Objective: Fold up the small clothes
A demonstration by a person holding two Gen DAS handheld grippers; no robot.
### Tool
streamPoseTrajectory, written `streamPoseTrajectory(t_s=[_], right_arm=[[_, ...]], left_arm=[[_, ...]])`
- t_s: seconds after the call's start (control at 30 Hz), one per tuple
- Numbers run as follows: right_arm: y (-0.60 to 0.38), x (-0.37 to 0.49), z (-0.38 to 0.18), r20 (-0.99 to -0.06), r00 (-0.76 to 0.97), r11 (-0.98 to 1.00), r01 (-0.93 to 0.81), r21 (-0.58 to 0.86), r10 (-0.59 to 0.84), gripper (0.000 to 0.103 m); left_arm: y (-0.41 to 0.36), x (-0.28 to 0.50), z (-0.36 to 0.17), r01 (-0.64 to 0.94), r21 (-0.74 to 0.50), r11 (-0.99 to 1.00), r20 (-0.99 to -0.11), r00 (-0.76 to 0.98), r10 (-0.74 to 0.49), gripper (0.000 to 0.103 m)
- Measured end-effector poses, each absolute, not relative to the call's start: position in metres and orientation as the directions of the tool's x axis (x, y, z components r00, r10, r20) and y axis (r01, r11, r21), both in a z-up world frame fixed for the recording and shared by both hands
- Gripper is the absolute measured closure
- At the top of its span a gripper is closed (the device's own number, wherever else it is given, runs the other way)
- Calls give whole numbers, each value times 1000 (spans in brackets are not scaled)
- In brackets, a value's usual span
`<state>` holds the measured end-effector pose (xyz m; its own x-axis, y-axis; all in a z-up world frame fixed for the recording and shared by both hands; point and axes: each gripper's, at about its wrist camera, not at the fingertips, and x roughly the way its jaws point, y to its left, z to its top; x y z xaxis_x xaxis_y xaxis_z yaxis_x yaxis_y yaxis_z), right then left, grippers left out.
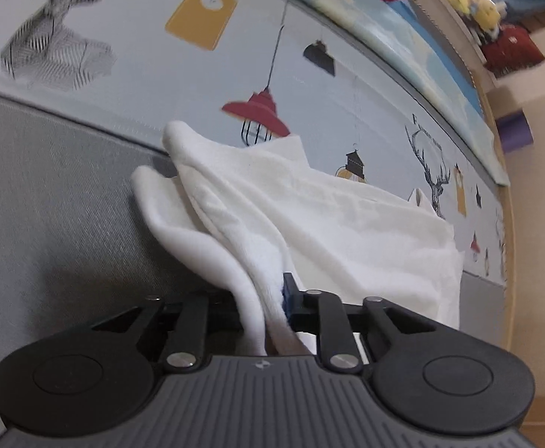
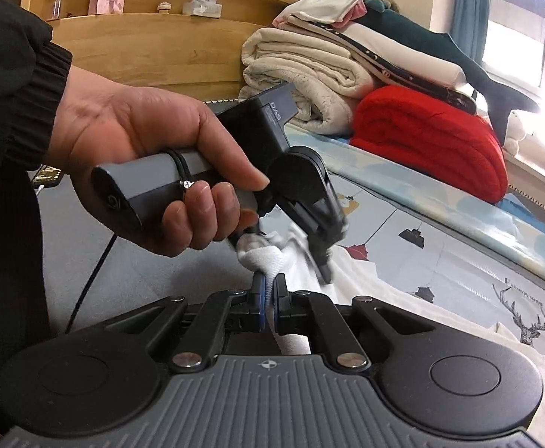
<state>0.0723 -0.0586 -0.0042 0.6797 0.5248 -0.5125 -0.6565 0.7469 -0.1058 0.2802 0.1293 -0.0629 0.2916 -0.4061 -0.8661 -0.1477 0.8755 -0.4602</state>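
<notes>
Right wrist view: right tongs (image 2: 268, 291) clamp white garment (image 2: 366, 291); left tongs (image 1: 268, 310) seemingly pinch same cloth, lifted over bed (image 2: 459, 246). Fold barely begun, unfinished.

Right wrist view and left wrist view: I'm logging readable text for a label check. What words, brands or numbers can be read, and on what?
"DAS" on the left gripper, on its dark body.
Smaller print under it: too small to read.
Lettering above the deer on the printed sheet: blurred.
</notes>
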Motion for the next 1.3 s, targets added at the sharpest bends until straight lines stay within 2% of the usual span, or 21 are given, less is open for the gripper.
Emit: streamPoseTrajectory(t_s=[0.13, 0.3, 0.4, 0.6, 0.8, 0.83, 0.9, 1.0, 1.07, 1.13, 1.2, 1.3], right_arm=[[-47, 73, 2, -493, 646, 721, -691, -51, 583, 100], [-32, 73, 25, -405, 608, 678, -733, 44, 683, 100], [-30, 72, 32, -387, 599, 670, -739, 71, 701, 100], [-53, 58, 32, -404, 636, 710, -702, 51, 658, 100], [-123, 49, 27, -420, 742, 834, -546, 73, 522, 100], [-141, 47, 25, -428, 766, 864, -496, 81, 480, 100], [-175, 46, 21, -449, 802, 915, -388, 109, 393, 100], [-223, 50, 10, -517, 818, 968, -191, 165, 250, 100], [-247, 54, -2, -578, 800, 982, -68, 178, 160, 100], [-267, 61, -21, -665, 743, 984, 45, 170, 81, 100], [-282, 69, -44, -762, 643, 976, 112, 189, 74, 100], [-304, 68, -69, -808, 577, 930, 219, 294, 120, 96]], left_arm=[[136, 266, -35, -83, -402, 912, -866, 357, -350, 88], [173, 237, 6, -96, -418, 903, -821, 465, -331, 89], [175, 228, 19, -73, -390, 918, -821, 479, -311, 89], [130, 231, 30, 5, -366, 931, -819, 474, -324, 89], [36, 231, 34, 142, -384, 912, -784, 472, -403, 89], [20, 231, 36, 174, -383, 907, -775, 473, -418, 88], [-7, 227, 42, 235, -411, 881, -740, 477, -473, 79], [-25, 219, 55, 304, -492, 816, -644, 503, -576, 67], [-26, 217, 58, 303, -506, 808, -619, 525, -584, 66], [-24, 218, 53, 279, -511, 813, -639, 510, -576, 66], [-22, 222, 44, 254, -479, 840, -697, 472, -540, 67], [-22, 226, 24, 254, -430, 866, -783, 373, -498, 67]])
